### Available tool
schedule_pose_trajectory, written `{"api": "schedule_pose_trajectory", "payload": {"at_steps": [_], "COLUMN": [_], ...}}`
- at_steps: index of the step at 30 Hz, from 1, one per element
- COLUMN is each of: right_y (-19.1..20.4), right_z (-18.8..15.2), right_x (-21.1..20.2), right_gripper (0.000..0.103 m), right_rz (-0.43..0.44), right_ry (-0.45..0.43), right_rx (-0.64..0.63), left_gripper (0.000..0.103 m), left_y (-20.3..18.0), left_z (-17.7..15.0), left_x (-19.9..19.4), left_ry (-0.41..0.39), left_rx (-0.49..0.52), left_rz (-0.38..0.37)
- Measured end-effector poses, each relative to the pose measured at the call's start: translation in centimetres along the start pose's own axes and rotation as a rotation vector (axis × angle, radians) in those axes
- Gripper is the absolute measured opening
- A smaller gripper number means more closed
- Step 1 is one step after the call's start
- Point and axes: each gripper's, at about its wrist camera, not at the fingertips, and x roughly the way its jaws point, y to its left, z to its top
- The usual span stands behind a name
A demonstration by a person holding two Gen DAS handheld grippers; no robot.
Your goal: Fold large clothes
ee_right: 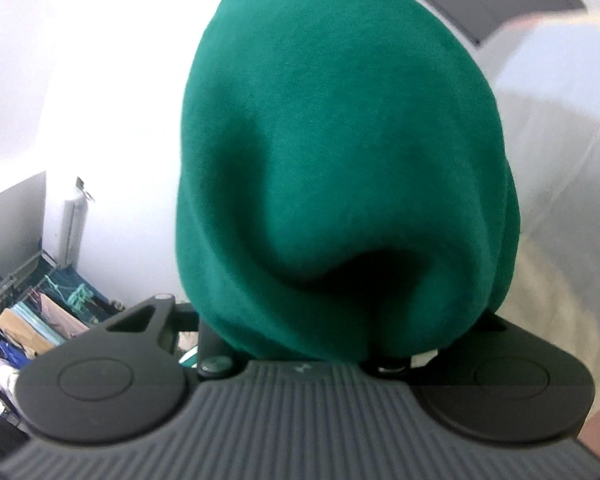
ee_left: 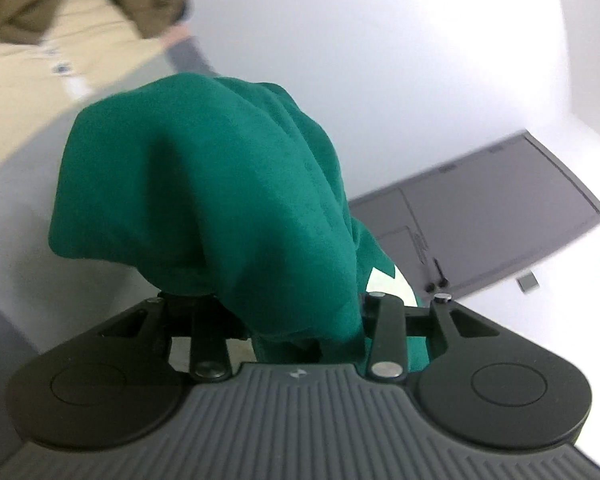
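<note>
Left wrist view showed the left gripper (ee_left: 296, 320) with jaws clenched on a bunched green garment (ee_left: 204, 184); the right gripper (ee_right: 300, 344) likewise gripped the cloth, which hid its jaws.

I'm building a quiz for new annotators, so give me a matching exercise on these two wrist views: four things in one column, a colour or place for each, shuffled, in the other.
Things:
1. garment
2. clothes rack
3. ridged tool body
4. wall panel

Colour or place:
A. grey, flat, at the right of the left wrist view
B. green, bunched over both tools
C. lower left of the right wrist view
D. grey and black, along the bottom edge

Pairs: 1-B, 2-C, 3-D, 4-A
</note>
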Motion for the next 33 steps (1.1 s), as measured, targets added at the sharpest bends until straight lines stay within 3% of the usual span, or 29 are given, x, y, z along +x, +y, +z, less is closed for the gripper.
{"api": "schedule_pose_trajectory", "payload": {"at_steps": [3,7,12,16,23,29,33], "right_y": [1.0,1.0,-1.9,-5.8,-14.4,-19.7,-22.0], "right_z": [2.8,6.5,9.8,9.7,8.4,5.3,4.5], "right_x": [-3.4,-7.1,-10.8,-13.1,-13.7,-14.4,-14.7], "right_gripper": [0.045,0.045,0.045,0.045,0.046,0.045,0.047], "right_rz": [0.007,-0.01,-0.066,-0.116,-0.207,-0.197,-0.182], "right_ry": [-0.057,-0.129,-0.192,-0.225,-0.21,-0.2,-0.231], "right_rx": [-0.027,-0.052,-0.04,0.006,0.116,0.194,0.222], "left_gripper": [0.044,0.044,0.044,0.044,0.044,0.044,0.044], "left_y": [-3.6,-7.9,-10.4,-10.5,-6.8,-5.6,-4.5], "left_z": [0.4,-1.4,-4.0,-7.3,-11.0,-13.2,-13.9], "left_x": [3.2,7.6,14.9,20.0,27.2,27.8,28.5], "left_ry": [0.022,0.052,0.107,0.165,0.227,0.198,0.214], "left_rx": [0.022,0.054,0.062,0.074,0.087,0.178,0.226], "left_rz": [-0.036,-0.063,-0.076,-0.054,0.024,-0.035,0.004]}}
